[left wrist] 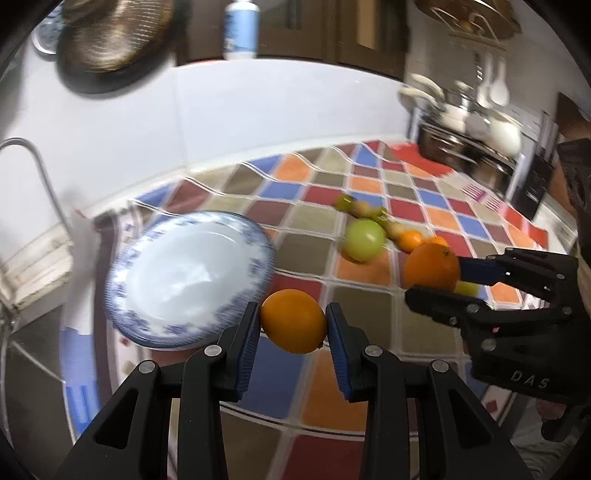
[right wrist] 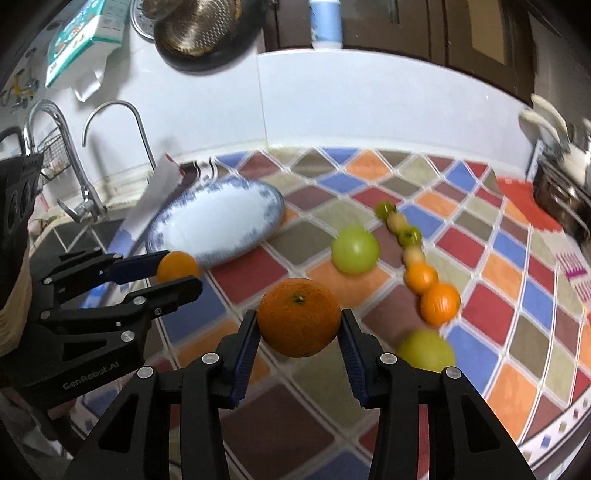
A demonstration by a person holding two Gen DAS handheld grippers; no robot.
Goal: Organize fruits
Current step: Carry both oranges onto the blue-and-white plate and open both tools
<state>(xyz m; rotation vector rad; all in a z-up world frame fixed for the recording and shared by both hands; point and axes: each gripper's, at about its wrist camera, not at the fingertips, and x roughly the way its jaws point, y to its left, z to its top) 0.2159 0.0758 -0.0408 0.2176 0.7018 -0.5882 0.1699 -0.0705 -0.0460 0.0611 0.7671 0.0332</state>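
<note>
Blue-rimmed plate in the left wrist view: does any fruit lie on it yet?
No. The blue-rimmed plate shows only its bare white middle, while the fruits lie on the checkered cloth or sit in the hand-held grippers.

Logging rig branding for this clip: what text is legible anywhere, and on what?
"DAS": on the right gripper body.
"GenRobot.AI": on the left gripper body.
Printed box and blue-labelled bottle: print too blurred to read.

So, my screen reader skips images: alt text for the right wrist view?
The right gripper clamps an orange above a checkered cloth. To its left, the left gripper holds a smaller orange near an empty blue-rimmed plate.
</note>
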